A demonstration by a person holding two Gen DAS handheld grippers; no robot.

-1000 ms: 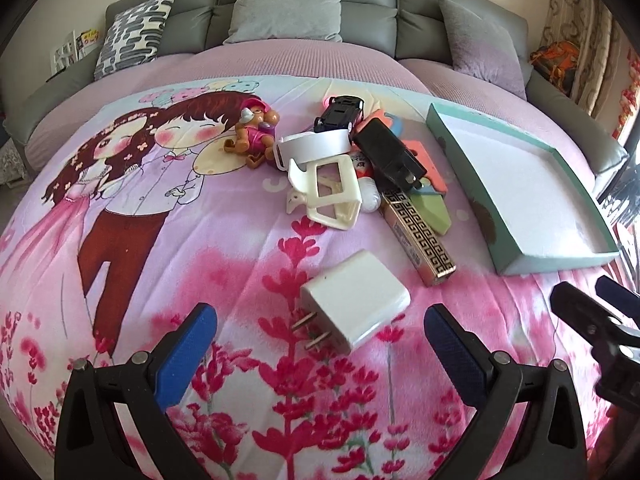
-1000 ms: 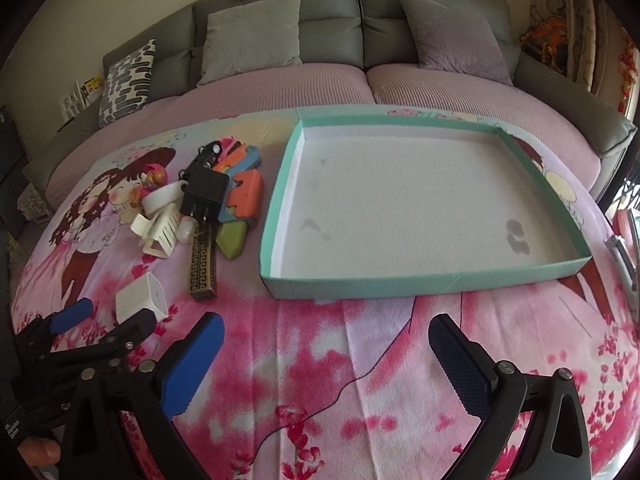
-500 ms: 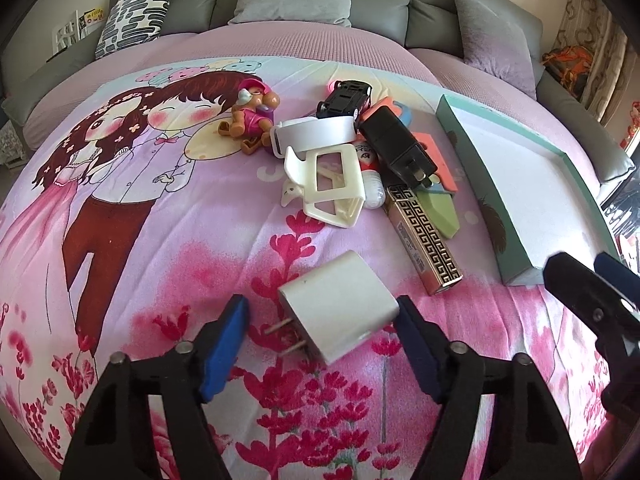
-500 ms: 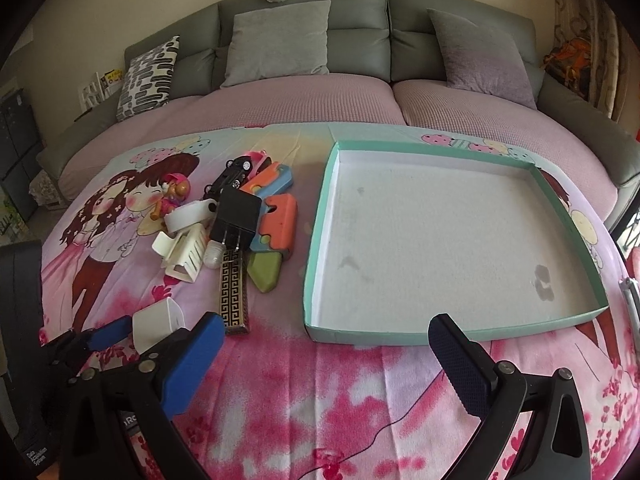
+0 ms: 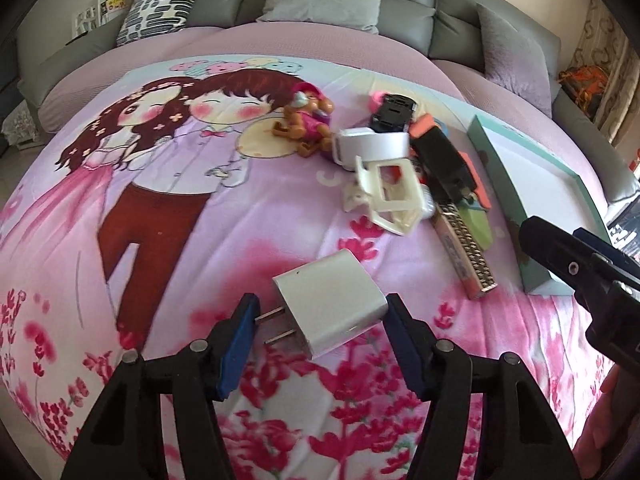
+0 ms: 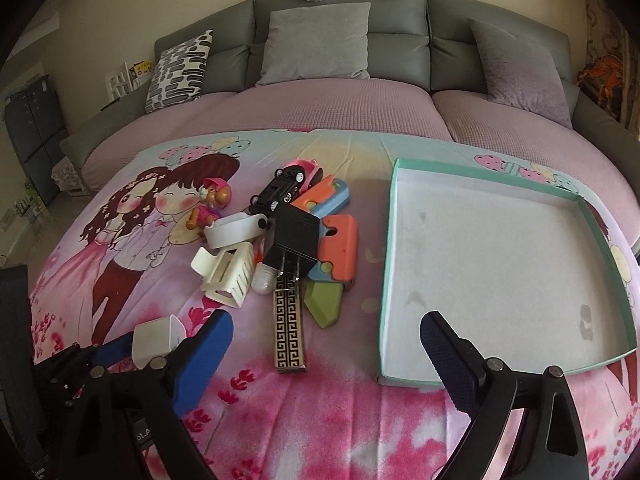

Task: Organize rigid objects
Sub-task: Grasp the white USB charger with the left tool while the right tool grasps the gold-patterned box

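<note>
One white charger [image 5: 330, 302] is seen lying on the printed blanket [image 5: 168, 240], near the viewer, between the pads of the left gripper [image 5: 320, 344]. Its two prongs point left toward the left pad [image 5: 236, 346]; its long axis runs left to right across the gap. The jaws are closing; contact seems close but cannot be confirmed. Bare blanket lies to its left. Farther right a pile [image 6: 288, 240] is heaped, with one black charger [image 6: 294, 240] and one patterned box [image 6: 289, 326] counted. One empty tray [image 6: 388, 280] sits right of it. The right gripper [image 6: 324, 356] is closing on nothing.
</note>
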